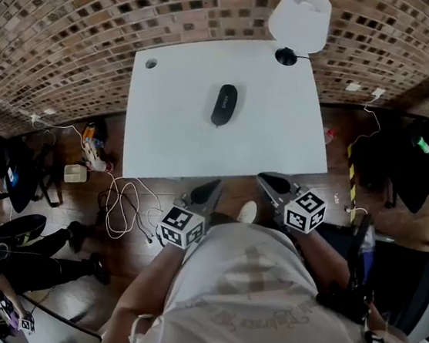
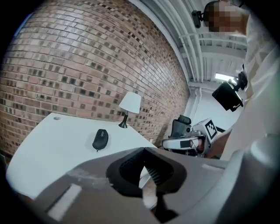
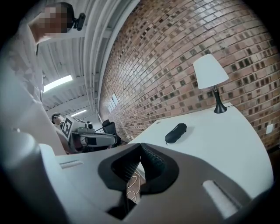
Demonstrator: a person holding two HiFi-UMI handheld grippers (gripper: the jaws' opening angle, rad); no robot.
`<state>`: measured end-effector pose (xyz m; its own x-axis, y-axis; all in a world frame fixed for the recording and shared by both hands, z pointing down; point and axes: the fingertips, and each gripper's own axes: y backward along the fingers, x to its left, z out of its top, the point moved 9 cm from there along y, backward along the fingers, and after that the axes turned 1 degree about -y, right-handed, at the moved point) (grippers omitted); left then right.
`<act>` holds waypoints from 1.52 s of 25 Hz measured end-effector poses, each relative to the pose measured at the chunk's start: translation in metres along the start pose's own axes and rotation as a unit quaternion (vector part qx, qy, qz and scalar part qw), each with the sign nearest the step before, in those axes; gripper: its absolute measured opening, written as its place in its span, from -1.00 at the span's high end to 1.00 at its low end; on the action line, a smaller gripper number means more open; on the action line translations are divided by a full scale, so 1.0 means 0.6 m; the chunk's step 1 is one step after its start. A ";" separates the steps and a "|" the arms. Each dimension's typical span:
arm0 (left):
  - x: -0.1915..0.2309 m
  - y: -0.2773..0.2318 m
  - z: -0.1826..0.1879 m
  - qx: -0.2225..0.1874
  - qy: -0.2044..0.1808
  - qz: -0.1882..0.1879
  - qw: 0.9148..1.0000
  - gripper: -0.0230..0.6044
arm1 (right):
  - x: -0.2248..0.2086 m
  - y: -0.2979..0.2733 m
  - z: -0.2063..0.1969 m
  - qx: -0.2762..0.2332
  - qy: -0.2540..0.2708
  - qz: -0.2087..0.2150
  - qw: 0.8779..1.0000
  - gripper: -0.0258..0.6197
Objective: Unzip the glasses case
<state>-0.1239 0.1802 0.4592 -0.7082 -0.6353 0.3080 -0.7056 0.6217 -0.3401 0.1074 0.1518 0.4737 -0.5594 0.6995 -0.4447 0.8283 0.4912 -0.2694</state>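
Ahead of both tools, the glasses case point(image 1: 224, 104) is too small to show its zip. The hands holding the left gripper point(image 1: 210, 187) and right gripper point(image 1: 269, 181) are hidden beneath them.

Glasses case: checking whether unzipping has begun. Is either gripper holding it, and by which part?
Nothing held: left gripper and right gripper are shut, empty; glasses case lies untouched.

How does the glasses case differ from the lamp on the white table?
The glasses case is black; the lamp has a white shade. The glasses case lies flat; the lamp stands upright. The glasses case sits near the middle of the table; the lamp stands at its far right corner. Both rest on the same table.
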 end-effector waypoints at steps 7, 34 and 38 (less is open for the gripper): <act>0.014 -0.032 0.023 0.005 0.001 0.016 1.000 0.91 | -0.039 -0.004 0.012 -0.008 0.002 0.011 1.000 0.90; 0.308 -0.063 0.104 0.043 0.008 -0.112 0.993 0.91 | -0.040 -0.218 0.096 -0.014 -0.036 -0.125 0.991 0.89; 0.333 -0.064 0.102 0.048 0.019 -0.130 0.990 0.91 | -0.037 -0.233 0.097 -0.009 -0.042 -0.144 0.989 0.90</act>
<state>-0.2369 0.0015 0.4796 -0.5042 -0.7491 0.4297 -0.8603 0.3919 -0.3261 0.0059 0.0373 0.4715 -0.7668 0.4847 -0.4207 0.6342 0.6731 -0.3804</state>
